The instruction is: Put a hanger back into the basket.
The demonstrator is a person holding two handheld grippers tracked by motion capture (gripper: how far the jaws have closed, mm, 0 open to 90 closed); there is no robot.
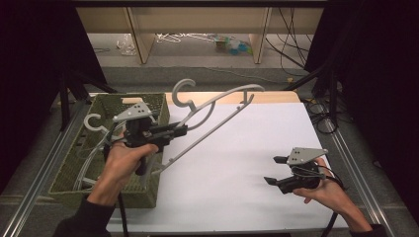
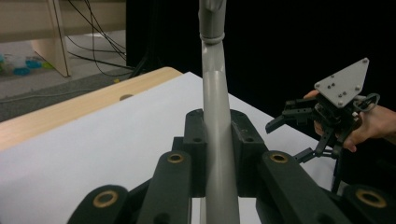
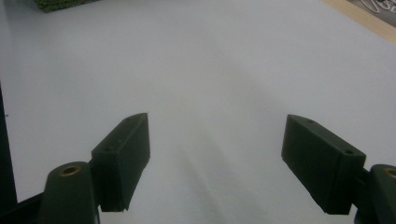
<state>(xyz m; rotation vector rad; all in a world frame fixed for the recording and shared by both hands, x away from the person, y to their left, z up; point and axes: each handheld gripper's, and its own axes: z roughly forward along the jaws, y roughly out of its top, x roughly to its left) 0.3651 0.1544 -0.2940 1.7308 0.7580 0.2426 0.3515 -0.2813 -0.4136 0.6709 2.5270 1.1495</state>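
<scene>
From the high view, we had one grey hanger (image 1: pixel 207 116) clamped in our left gripper (image 1: pixel 180 131) and lifted clear of the green woven basket (image 1: pixel 111 101) at the table's left edge; it hung in the air, slanting out over the white sheet (image 1: pixel 237 163). More hangers (image 1: pixel 91 143) lay in the basket, so we judged the job to be at an early stage: one piece out, not yet set down, the rest waiting. Our right gripper (image 1: pixel 275 170) sat low over the sheet at the right, well apart from the hanger, jaws spread and empty.

In the left gripper view, the jaws were pressed tight on the hanger's grey bar (image 2: pixel 217 140), which ran up between them. Farther off, the right gripper (image 2: pixel 280 140) showed in the other hand, jaws apart.

In the right gripper view, the two black jaws stood wide with nothing between them, bare white sheet (image 3: pixel 210 70) beneath, a corner of the basket (image 3: pixel 60 3) far off.
</scene>
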